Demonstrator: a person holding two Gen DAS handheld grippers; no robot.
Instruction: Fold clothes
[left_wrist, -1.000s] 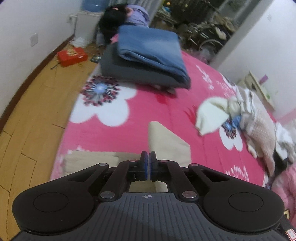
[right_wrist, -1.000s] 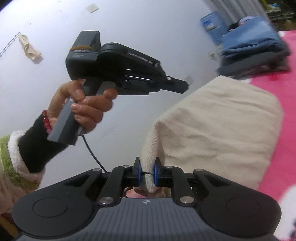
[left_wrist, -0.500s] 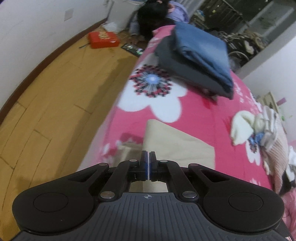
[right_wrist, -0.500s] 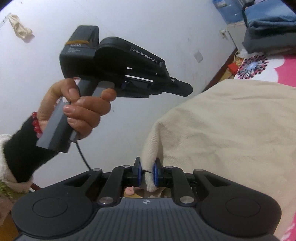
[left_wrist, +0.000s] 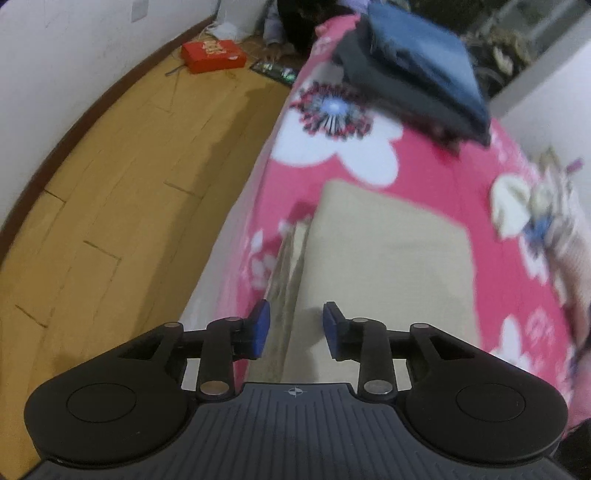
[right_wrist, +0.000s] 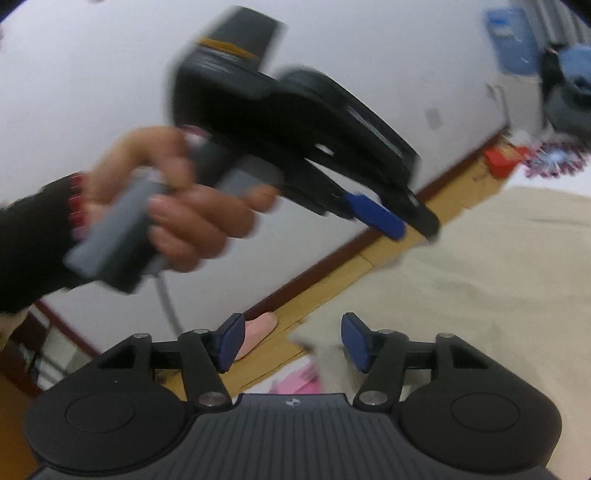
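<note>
A beige garment lies folded flat on the pink flowered bedspread, near the bed's left edge. My left gripper hovers over the garment's near left edge. Its jaws are opening, and the cloth edge lies below the gap with neither pad pressing on it. In the right wrist view the same garment fills the right side. My right gripper is opening too, and a loose corner of the cloth lies between its pads. A person's hand holds the left gripper just above the cloth.
A stack of folded blue and grey clothes sits at the far end of the bed. A heap of unfolded clothes lies at the right. The wooden floor with a red box borders the bed's left edge.
Both grippers were shut and now stand apart. The right one has let go of the beige corner, which has dropped onto the bed. Both grippers have sunk toward the bedspread.
</note>
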